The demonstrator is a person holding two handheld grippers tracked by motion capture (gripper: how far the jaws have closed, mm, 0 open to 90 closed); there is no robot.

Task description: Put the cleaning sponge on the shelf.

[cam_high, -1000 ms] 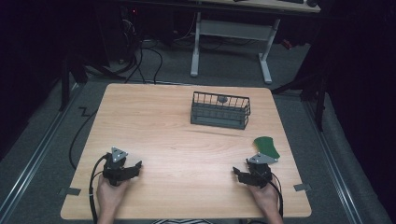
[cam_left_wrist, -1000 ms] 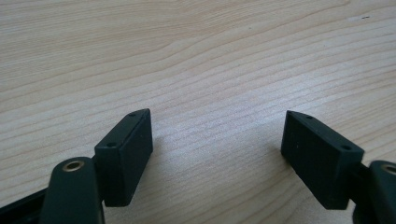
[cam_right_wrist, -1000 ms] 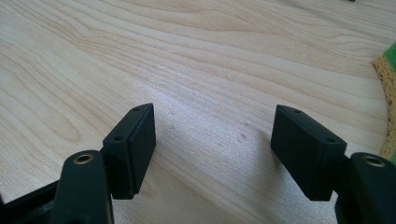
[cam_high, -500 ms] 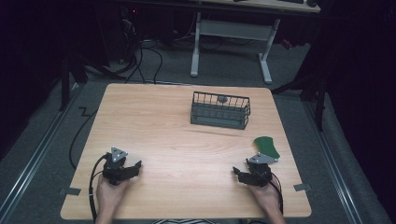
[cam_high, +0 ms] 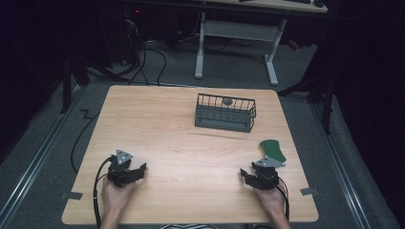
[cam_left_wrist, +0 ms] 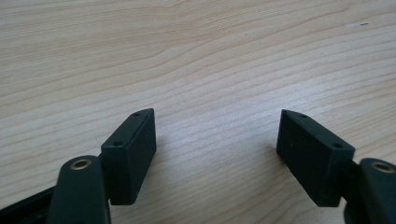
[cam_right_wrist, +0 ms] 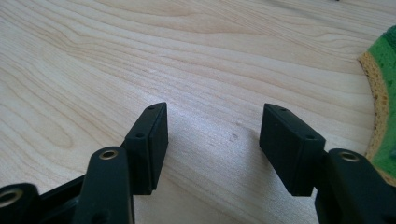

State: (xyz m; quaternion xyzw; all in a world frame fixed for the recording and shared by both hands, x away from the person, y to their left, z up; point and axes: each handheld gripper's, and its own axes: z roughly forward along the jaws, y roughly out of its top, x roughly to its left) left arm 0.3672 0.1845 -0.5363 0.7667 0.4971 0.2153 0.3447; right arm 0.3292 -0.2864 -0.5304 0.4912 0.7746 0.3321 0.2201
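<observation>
My left gripper [cam_high: 140, 170] rests low on the wooden table [cam_high: 157, 124] near its front left, held by a hand. In the left gripper view its jaws [cam_left_wrist: 217, 128] stand wide apart over bare wood; they have just been closing a little, with nothing between them. My right gripper [cam_high: 247, 174] sits at the front right, also in a hand. Its jaws [cam_right_wrist: 212, 119] are open over bare wood and have just been closing, empty. A green sponge [cam_high: 272, 149] with a yellow underside [cam_right_wrist: 384, 88] lies just beyond the right gripper, beside its right jaw and apart from it.
A dark wire basket [cam_high: 224, 118] stands at the back right of the table, with a small round dark object [cam_high: 227, 101] at its far side. Cables trail from both grippers toward the front edge. A desk frame [cam_high: 236, 33] stands on the floor beyond the table.
</observation>
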